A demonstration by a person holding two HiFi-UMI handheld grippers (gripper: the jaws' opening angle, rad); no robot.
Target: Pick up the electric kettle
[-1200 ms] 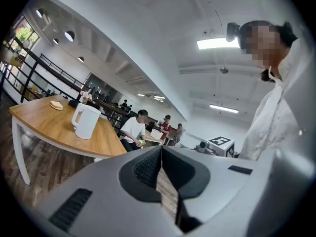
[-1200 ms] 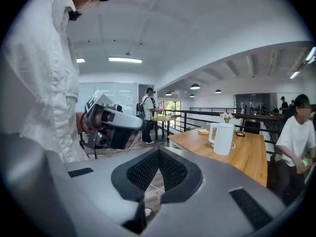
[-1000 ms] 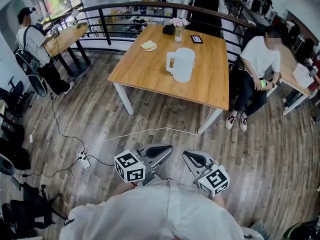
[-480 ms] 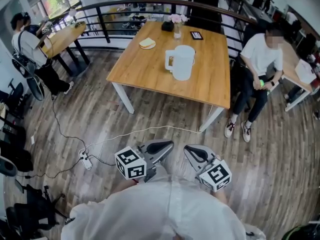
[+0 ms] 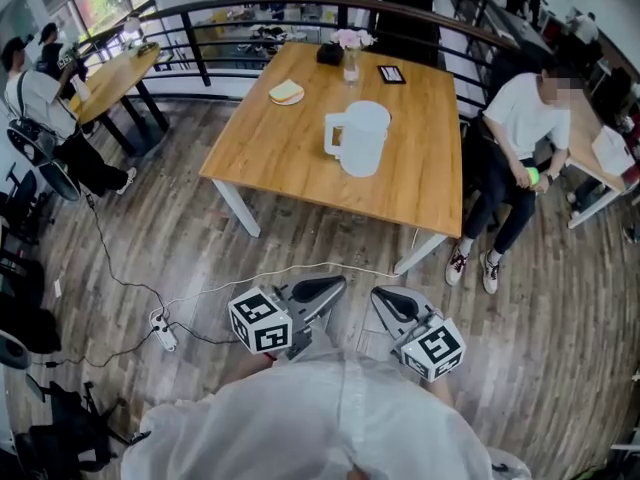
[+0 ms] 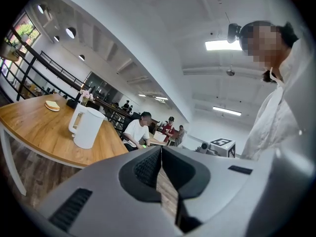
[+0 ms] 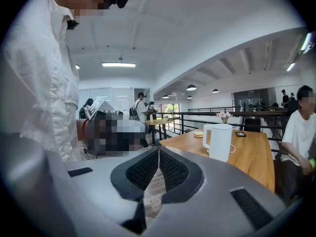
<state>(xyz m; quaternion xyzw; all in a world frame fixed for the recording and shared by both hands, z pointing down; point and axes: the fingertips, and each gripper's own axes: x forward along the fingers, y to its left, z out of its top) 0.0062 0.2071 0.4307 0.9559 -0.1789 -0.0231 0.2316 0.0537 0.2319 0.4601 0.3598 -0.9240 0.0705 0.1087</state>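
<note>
The white electric kettle (image 5: 358, 138) stands upright on the wooden table (image 5: 290, 153), its handle turned left. It also shows in the left gripper view as the kettle (image 6: 88, 127) and in the right gripper view as the kettle (image 7: 219, 142), with a white cord behind it. My left gripper (image 5: 335, 286) and right gripper (image 5: 382, 296) hang side by side over the floor, well short of the table. Both are shut and empty, the pads meeting at the tips of the left gripper (image 6: 160, 149) and the right gripper (image 7: 159, 148).
On the table are a plate with a sandwich (image 5: 286, 92), a flower vase (image 5: 354, 53) and a dark tablet (image 5: 392, 74). A seated person (image 5: 515, 128) is at its right edge. A power strip (image 5: 160, 328) and cable lie on the floor. A railing (image 5: 250, 13) runs behind.
Both grippers have been carried forward across the floor towards the table. The table and kettle now sit lower and nearer in the head view. Both grippers stay shut.
</note>
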